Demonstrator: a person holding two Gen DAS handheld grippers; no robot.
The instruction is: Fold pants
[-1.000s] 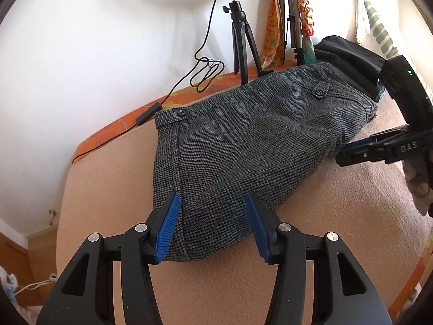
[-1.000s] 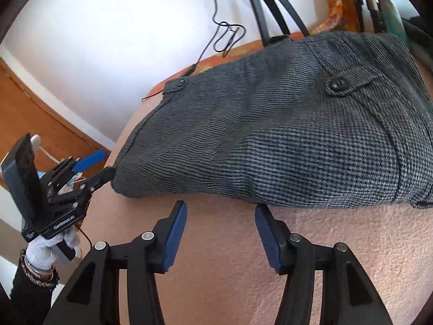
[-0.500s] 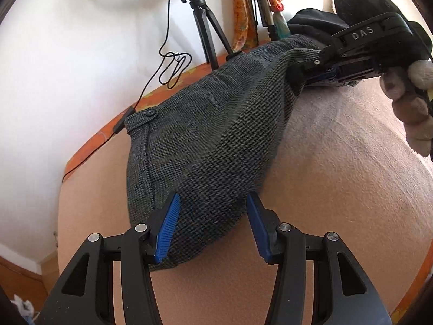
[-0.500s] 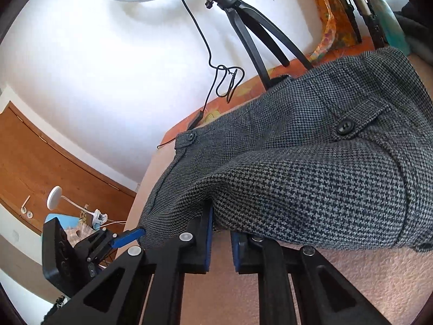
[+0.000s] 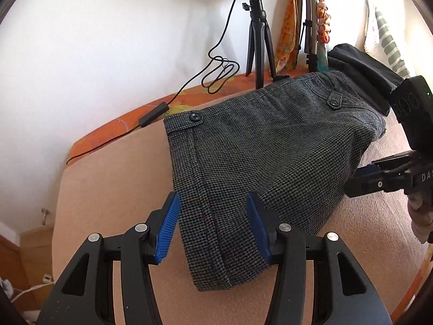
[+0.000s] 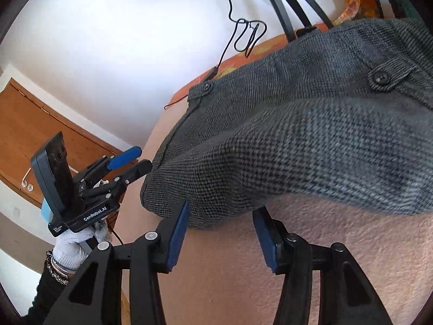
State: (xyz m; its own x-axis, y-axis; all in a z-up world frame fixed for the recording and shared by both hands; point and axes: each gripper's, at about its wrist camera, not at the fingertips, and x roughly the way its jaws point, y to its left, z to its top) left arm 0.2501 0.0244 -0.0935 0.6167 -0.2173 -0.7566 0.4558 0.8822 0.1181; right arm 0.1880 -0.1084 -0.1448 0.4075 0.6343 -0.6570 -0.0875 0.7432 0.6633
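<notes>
The grey houndstooth pants point(image 5: 259, 157) lie folded on the pink bed cover, waistband with two buttons toward the wall. My left gripper point(image 5: 213, 224) is open, its blue pads either side of the near folded corner. My right gripper point(image 6: 222, 233) is open too, its pads straddling the near fold edge of the pants point(image 6: 297, 140). The right gripper point(image 5: 379, 181) shows at the right edge of the left wrist view, beside the pants' right fold. The left gripper point(image 6: 127, 165) shows at the left of the right wrist view, open by the pants' corner.
A ring light on a tripod point(image 5: 257, 40) stands behind the bed with a dangling black cable point(image 5: 219, 73). Dark clothing point(image 5: 360, 70) and a striped pillow point(image 5: 389, 43) lie at the back right. An orange sheet edge point(image 5: 121, 124) borders the wall. A wooden door point(image 6: 40, 124) is at left.
The right gripper, shut on the pants' fold and lifted half a second ago, has opened and the cloth lies flat again. The left gripper stays open over the near corner.
</notes>
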